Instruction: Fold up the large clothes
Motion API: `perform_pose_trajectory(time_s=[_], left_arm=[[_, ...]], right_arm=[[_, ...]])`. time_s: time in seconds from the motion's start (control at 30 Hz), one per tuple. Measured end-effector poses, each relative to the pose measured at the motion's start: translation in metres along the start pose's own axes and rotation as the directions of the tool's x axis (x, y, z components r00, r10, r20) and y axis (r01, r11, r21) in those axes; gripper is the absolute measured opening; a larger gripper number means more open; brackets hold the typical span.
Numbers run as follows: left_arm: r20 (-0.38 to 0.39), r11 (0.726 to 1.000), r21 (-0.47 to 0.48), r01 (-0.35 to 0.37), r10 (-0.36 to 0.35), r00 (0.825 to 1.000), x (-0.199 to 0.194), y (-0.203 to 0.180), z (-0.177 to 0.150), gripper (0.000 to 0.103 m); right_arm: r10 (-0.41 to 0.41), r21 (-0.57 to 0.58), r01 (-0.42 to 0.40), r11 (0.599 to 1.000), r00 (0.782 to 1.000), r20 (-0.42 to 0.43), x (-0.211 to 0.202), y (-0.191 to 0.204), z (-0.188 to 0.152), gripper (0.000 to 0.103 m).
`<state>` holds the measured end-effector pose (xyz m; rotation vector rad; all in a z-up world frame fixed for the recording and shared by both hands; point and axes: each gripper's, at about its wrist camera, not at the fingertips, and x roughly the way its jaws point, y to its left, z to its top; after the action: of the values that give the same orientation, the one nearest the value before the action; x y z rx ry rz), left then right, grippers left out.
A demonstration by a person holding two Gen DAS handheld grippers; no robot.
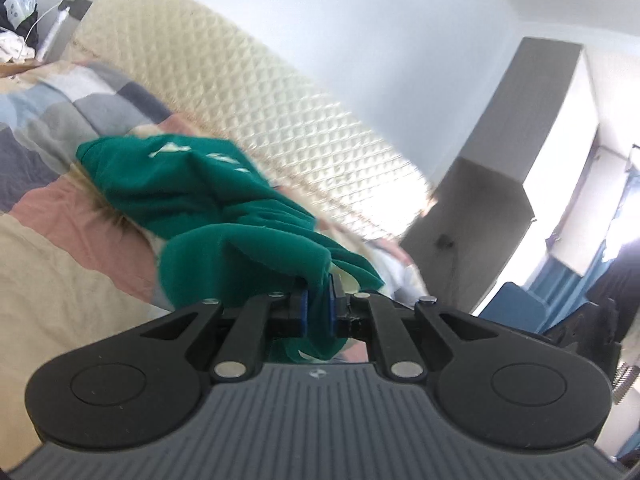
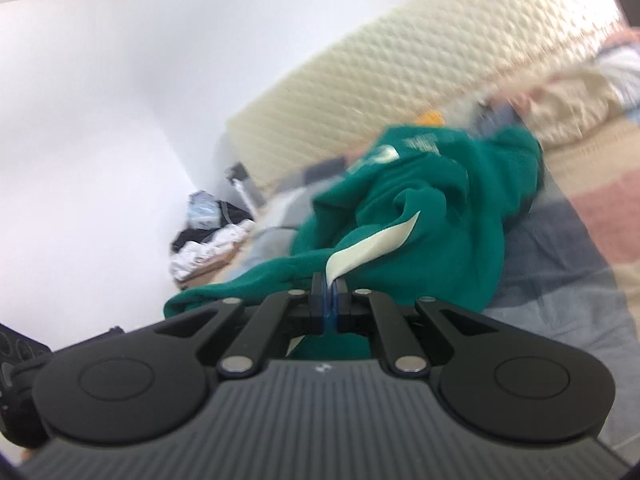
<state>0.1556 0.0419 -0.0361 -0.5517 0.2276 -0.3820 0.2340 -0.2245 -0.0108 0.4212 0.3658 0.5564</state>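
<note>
With our left gripper [image 1: 318, 310] and right gripper [image 2: 330, 300] each clamped on the green sweatshirt [image 1: 208, 200], which trails toward twelve o'clock over the bed [image 1: 60, 280], we should lift evenly, keeping the cloth taut.

Green garment [image 1: 208, 200] showing as soft matt fleecy cloth, left tongs [image 1: 318, 308] and right tongs [image 2: 330, 300] looking matt black plastic with shiny metal pins, headboard [image 1: 256, 92] at twelve o'clock appearing quilted cream padding, bedspread [image 1: 60, 152] reading as smooth patchwork cotton
</note>
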Motion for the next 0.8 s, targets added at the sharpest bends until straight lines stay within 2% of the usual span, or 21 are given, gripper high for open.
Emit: perform_pose_trajectory(time_s=[0.13,0.23,0.33,0.4,0.53,0.67,0.73,0.8], left_arm=[[0.046,0.997,-0.008,0.079,-0.079,0.996,-0.046,-0.034,0.004,0.01],[0.067,0.99,0.023,0.137,-0.139,0.988,-0.078,-0.065,0.008,0.01],[0.052,0.981,0.036,0.188,-0.19,0.98,-0.099,-0.091,-0.003,0.01],[0.012,0.978,0.03,0.204,-0.205,0.979,-0.105,-0.103,-0.019,0.01],[-0.099,0.974,-0.029,0.225,-0.226,0.969,-0.086,-0.115,-0.053,0.01],[-0.183,0.986,-0.039,0.163,-0.168,0.969,-0.058,-0.117,-0.076,0.012],[-0.222,0.987,-0.074,0.142,-0.155,0.963,-0.032,-0.095,-0.079,0.012],[-0.268,0.985,-0.093,0.144,-0.164,0.949,-0.019,-0.083,-0.082,0.023]], right_arm=[[0.03,-0.042,-0.027,0.999,0.998,0.052,-0.041,0.028,0.006,0.005],[0.044,-0.069,-0.038,0.997,0.995,0.091,-0.072,0.043,0.01,0.005],[0.047,-0.07,-0.039,0.997,0.991,0.122,-0.099,0.05,0.013,0.005],[0.032,-0.062,-0.024,0.998,0.99,0.135,-0.113,0.049,0.011,0.005],[-0.031,-0.007,0.032,0.999,0.99,0.138,-0.13,0.035,0.006,0.005],[-0.13,0.017,0.129,0.992,0.982,0.14,-0.127,0.014,0.008,0.005],[-0.184,0.038,0.18,0.983,0.975,0.121,-0.125,0.003,0.006,0.005],[-0.228,0.051,0.224,0.973,0.969,0.098,-0.122,-0.007,0.001,0.005]])
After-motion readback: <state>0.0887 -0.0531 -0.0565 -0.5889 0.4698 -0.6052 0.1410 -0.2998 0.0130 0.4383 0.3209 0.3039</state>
